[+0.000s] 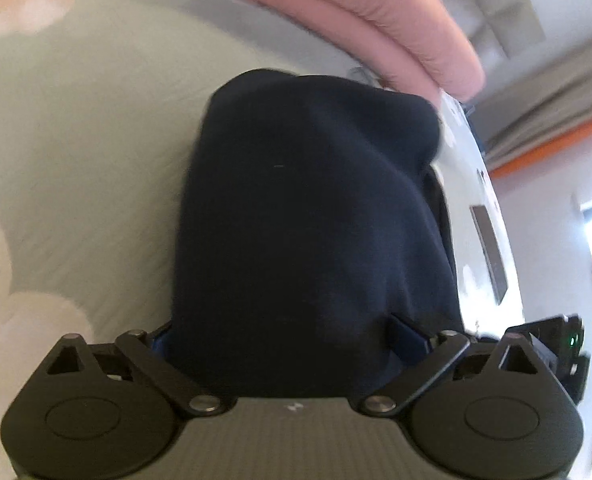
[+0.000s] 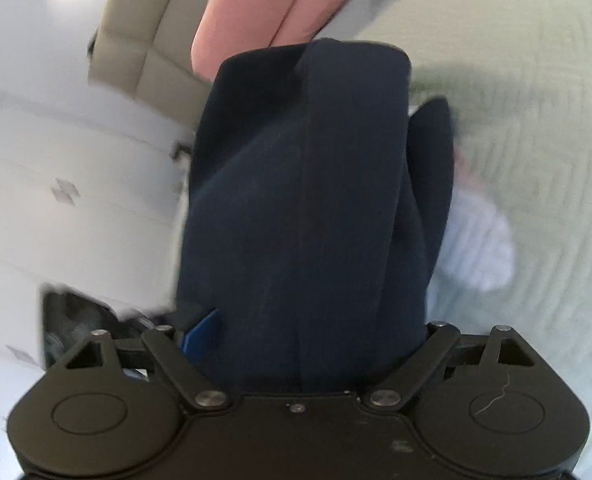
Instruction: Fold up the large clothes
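Currently the left gripper (image 1: 296,344) and the right gripper (image 2: 308,336) each appear clamped on the dark navy soft fabric garment (image 1: 308,220), held lifted above the pale green floral bedsheet (image 1: 88,160). Judged mid-fold: no finished fold visible; laying down remains.

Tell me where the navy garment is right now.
The navy garment fills the centre of both wrist views, bunched in the left gripper and the right gripper, above the pale green bedspread with the pink pillow beyond it.
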Motion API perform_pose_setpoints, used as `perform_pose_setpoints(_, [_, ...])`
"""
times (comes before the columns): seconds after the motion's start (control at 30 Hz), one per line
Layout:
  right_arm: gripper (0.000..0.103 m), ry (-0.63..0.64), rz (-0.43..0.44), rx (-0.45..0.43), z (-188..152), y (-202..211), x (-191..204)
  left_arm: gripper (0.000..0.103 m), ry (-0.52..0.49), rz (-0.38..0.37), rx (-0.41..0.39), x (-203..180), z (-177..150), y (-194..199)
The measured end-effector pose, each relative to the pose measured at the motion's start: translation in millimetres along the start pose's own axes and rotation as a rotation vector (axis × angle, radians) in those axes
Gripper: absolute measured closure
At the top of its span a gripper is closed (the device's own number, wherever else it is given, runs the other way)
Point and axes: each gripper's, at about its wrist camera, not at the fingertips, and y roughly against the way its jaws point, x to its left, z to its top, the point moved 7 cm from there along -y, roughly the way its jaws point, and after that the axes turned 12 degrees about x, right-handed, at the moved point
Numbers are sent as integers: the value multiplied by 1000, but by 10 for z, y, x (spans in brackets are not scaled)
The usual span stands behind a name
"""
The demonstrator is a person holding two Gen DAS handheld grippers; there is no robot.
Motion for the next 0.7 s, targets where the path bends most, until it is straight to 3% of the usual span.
perform_pose_setpoints(0.03, [19, -48, 29, -21, -13, 20, -34, 11, -12, 7, -10, -50, -14, 25])
perform_pose_setpoints(0.1, [25, -90, 85, -52, -77, 99, -42, 19, -41, -10, -20, -136, -37, 121])
perform_pose_setpoints(0.2, [25, -114, 165, -92, -139, 256, 110, 23, -53, -55, -29, -243, -57, 331])
perform_pose_setpoints(0.43, [25, -11, 181, -82, -325, 511, 967, 23, -83, -46, -140, -523, -226, 1234])
perform_pose_setpoints(0.7, [25, 101, 176, -41, -927, 546, 1842, 23, -71, 38, -221, -542, -908, 2143])
